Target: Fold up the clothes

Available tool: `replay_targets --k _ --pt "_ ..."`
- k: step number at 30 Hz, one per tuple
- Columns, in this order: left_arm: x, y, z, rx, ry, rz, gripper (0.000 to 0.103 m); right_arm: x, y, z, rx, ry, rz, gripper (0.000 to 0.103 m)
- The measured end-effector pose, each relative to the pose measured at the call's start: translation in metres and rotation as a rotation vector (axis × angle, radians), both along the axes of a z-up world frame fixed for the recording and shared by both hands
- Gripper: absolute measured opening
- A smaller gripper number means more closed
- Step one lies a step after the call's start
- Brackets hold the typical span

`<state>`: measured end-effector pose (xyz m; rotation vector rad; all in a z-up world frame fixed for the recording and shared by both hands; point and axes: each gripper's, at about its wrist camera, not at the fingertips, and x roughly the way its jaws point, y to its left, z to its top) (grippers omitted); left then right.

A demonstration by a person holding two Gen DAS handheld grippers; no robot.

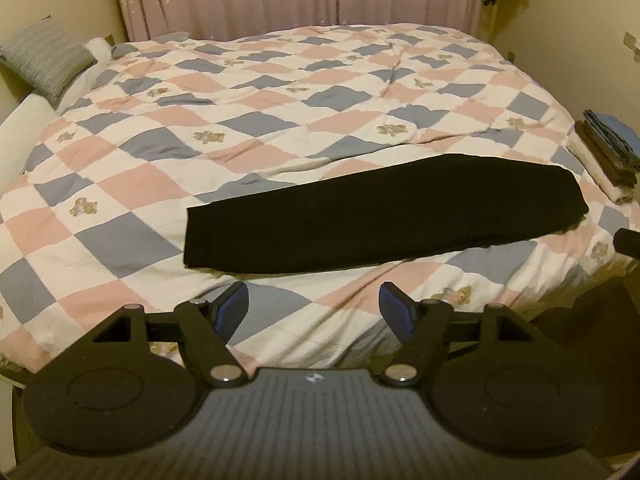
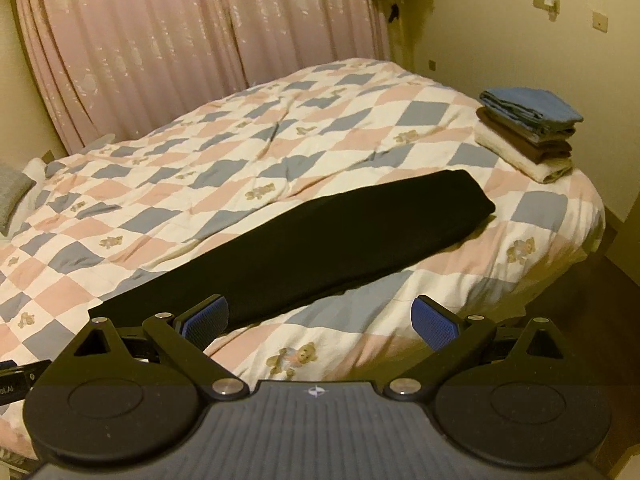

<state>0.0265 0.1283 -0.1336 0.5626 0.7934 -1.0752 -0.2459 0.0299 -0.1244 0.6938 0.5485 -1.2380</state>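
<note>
A black garment (image 1: 380,216) (image 2: 304,248), folded into a long narrow strip, lies flat across the near part of the bed. My left gripper (image 1: 314,304) hovers open just in front of the strip's near edge, nothing between its blue pads (image 1: 394,306). My right gripper (image 2: 320,316) is also open and empty. Its left pad (image 2: 206,318) sits in front of the strip's near left end, while the right pad (image 2: 436,320) is over the quilt. Neither gripper touches the cloth.
The bed carries a checked pink, blue and white quilt (image 1: 240,112) (image 2: 280,128) with teddy bears. A stack of folded clothes (image 1: 608,152) (image 2: 528,132) rests at the right edge. A grey pillow (image 1: 44,56) lies at the far left, pink curtains (image 2: 180,40) behind.
</note>
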Motion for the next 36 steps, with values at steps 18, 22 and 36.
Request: replay_targets --k 18,22,36 --pt "0.203 -0.007 -0.069 0.01 0.2 0.111 0.073 0.095 -0.034 -0.071 0.124 0.08 0.034 0.1" --pt "0.251 -0.03 -0.104 0.084 0.248 0.087 0.07 0.161 -0.039 -0.103 0.143 0.184 0.137 0.099" --pt "0.361 -0.128 -0.233 0.189 0.473 -0.052 0.068 0.321 -0.015 -0.19 0.264 0.428 0.48 0.097"
